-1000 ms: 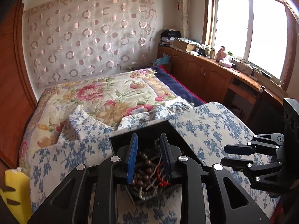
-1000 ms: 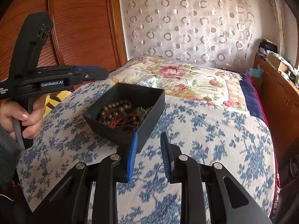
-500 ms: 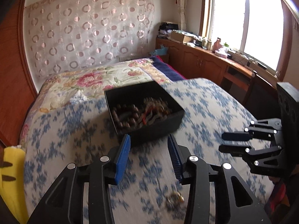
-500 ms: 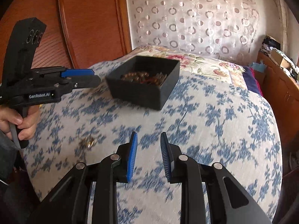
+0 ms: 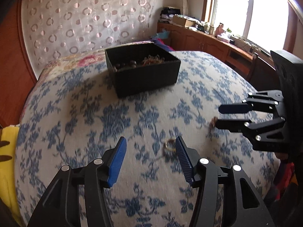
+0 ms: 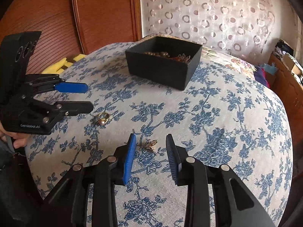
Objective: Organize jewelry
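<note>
While both tools hover low over the blue-floral cloth (image 6: 217,113), neither holds anything. L gripper (image 5: 149,151) points fwd toward the black box (image 5: 144,71), tilted down at the cloth, jaws spread wide & empty. A gold ring (image 5: 169,145) lies on the cloth just inside its right finger (image 5: 182,158), near the tip; contact can't be told w/ the blur. In the right wrist view the same ring (image 6: 103,117) shows a pearl-like bead & sits just past the L gripper's (image 6: 86,98) lower finger, apart from it.

R gripper (image 6: 150,146) also angles down, jaws wide, nothing clamped. A small gold piece (image 6: 151,143) lies on the cloth between its fingertips, closer to the tips than the base, touching neither finger. From the left wrist view the R gripper (image 5: 217,116) comes in from the right side, fingers stacked one above the other, w/ that piece (image 5: 213,122) at the lower tip.

Black box sits farther back on the cloth, well apart from both tools, w/ brown beads (image 6: 159,54) & red cord inside. Person's L hand (image 6: 11,141) grips the handle at frame edge.
</note>
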### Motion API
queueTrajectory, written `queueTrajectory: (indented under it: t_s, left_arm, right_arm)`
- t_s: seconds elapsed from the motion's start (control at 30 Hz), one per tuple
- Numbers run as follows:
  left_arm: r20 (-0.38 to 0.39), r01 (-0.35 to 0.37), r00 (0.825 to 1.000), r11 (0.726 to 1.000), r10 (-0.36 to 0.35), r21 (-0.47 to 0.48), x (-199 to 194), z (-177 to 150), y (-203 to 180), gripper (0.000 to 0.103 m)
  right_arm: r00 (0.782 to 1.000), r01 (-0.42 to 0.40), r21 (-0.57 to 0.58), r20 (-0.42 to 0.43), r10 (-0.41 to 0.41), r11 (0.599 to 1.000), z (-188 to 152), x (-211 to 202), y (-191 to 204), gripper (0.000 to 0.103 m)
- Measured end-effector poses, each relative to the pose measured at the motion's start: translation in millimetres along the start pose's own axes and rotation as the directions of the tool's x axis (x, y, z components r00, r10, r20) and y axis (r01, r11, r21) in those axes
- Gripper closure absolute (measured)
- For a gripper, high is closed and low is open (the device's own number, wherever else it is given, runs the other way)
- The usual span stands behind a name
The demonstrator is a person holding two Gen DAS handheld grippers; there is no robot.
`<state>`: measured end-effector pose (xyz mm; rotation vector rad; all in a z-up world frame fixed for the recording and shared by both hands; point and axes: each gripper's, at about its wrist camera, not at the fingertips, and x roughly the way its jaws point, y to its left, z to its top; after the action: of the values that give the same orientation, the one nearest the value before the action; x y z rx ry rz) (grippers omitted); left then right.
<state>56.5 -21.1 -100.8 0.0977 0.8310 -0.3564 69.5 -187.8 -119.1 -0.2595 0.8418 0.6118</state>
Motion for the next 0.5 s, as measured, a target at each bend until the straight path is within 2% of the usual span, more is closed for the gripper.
queueTrajectory:
  t_s: [0.13, 0.17, 0.2, 0.5]
  left_arm:
    - [-0.009, 0.0, 1.0, 1.0, 0.0, 0.008, 1, -5, -2, 0.051]
    - [-0.009, 0.003, 1.0, 1.0, -0.003, 0.007, 1, -6, -2, 0.051]
    - [-0.01, 0.006, 1.0, 1.0, -0.006, 0.005, 1, -6, -3, 0.051]
    - [-0.028, 0.015, 1.0, 0.999, -0.014, 0.035, 12, -3, -16, 0.051]
  right_arm:
    - [0.999, 0.026, -0.03, -0.022, -0.027, 0.999, 0, 7, 4, 0.068]
    - [0.999, 0.027, -0.037, -0.027, -0.028, 0.999, 0, 9, 6, 0.075]
    - [0.999, 0.028, -0.041, -0.031, -0.03, 0.999, -1, 10, 5, 0.089]
    - [1.0, 0.017, -0.002, 0.007, -0.017, 1.0, -8, -4, -3, 0.09]
